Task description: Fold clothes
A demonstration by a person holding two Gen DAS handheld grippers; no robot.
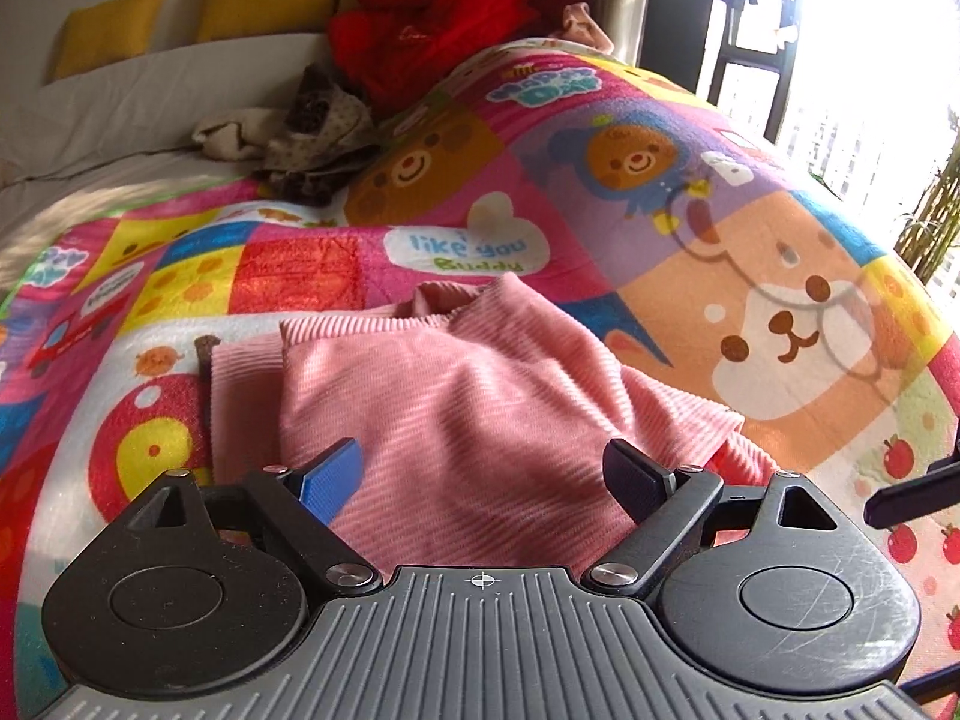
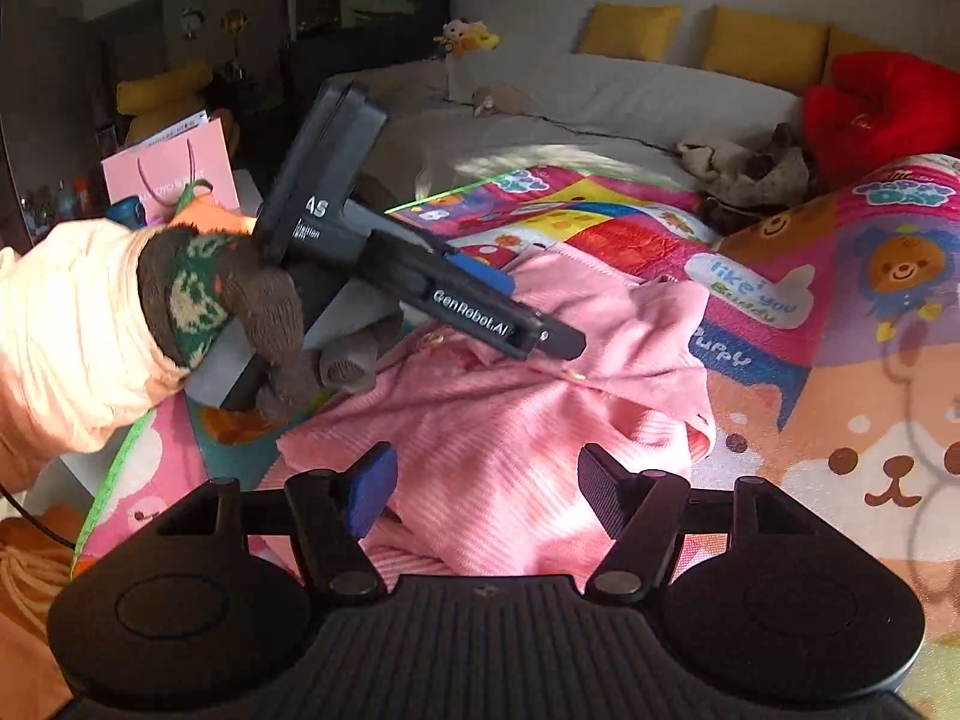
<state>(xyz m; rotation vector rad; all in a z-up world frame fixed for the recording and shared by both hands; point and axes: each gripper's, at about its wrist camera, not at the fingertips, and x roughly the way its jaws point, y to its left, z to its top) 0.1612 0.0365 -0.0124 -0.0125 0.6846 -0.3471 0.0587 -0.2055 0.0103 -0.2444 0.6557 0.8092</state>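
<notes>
The cartoon blanket (image 1: 750, 228) covers the bed; on it the pink garment (image 1: 468, 408) lies crumpled, directly ahead of both tools. Left tool (image 1: 483, 480) and right tool (image 2: 486, 495) gape wide, holding nothing, hovering over its near edge.

pink garment (image 1: 480, 408) near edge behind gripper

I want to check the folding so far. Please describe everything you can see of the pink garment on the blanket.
The pink garment is a soft ribbed knit, salmon pink, lying partly folded and still rumpled on the cartoon blanket. A ribbed hem or cuff band shows at its far edge, and layers overlap unevenly. Both grippers are open over it: the left gripper and the right gripper. Whether either touches the fabric I cannot tell.
</notes>
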